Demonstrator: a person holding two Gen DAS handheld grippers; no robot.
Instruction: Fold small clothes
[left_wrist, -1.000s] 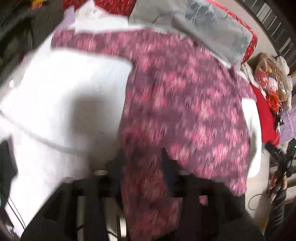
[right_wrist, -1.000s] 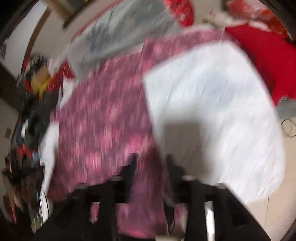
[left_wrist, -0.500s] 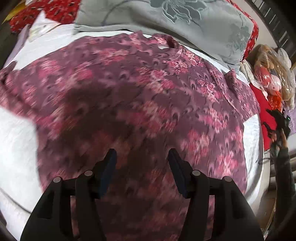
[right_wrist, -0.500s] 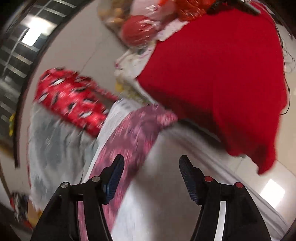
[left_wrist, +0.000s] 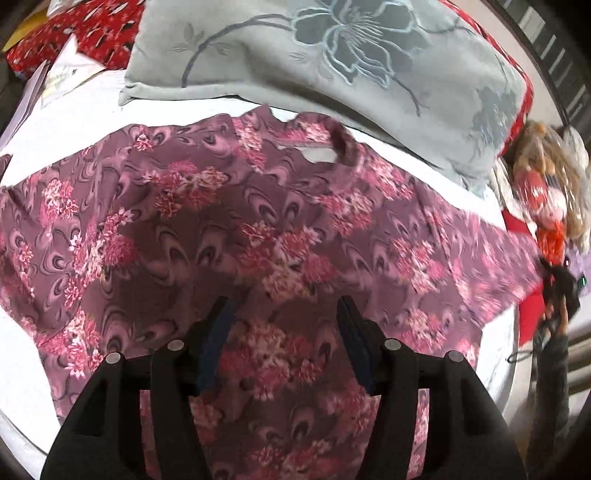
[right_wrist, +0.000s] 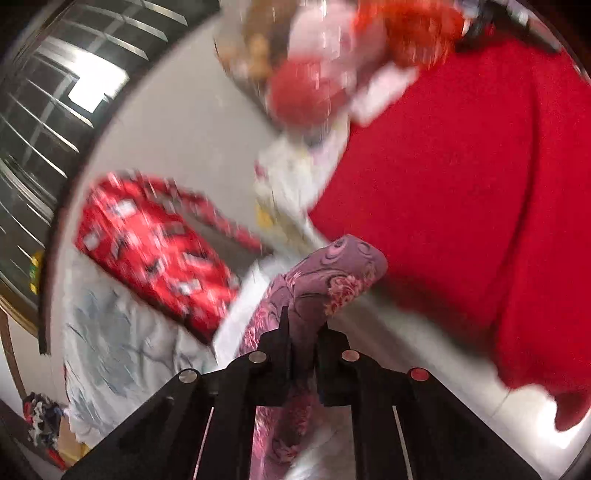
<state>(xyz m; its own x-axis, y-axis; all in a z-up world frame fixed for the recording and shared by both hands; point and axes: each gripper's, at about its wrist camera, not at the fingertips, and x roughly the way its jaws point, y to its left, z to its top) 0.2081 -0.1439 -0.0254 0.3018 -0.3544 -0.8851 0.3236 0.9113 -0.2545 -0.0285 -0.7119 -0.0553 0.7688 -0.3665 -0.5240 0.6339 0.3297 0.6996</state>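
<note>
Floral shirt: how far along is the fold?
Done: the floral shirt lies spread flat on the white sheet, collar toward the grey pillow. In hand: the right gripper is shut on one sleeve end; the left gripper hovers open over the body. Left: every fold, none visible yet.

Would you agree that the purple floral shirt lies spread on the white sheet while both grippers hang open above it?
Not quite: only the left gripper is open, over the purple floral shirt spread on the white sheet. The right wrist view shows the right gripper shut on a sleeve end of that shirt.
</note>
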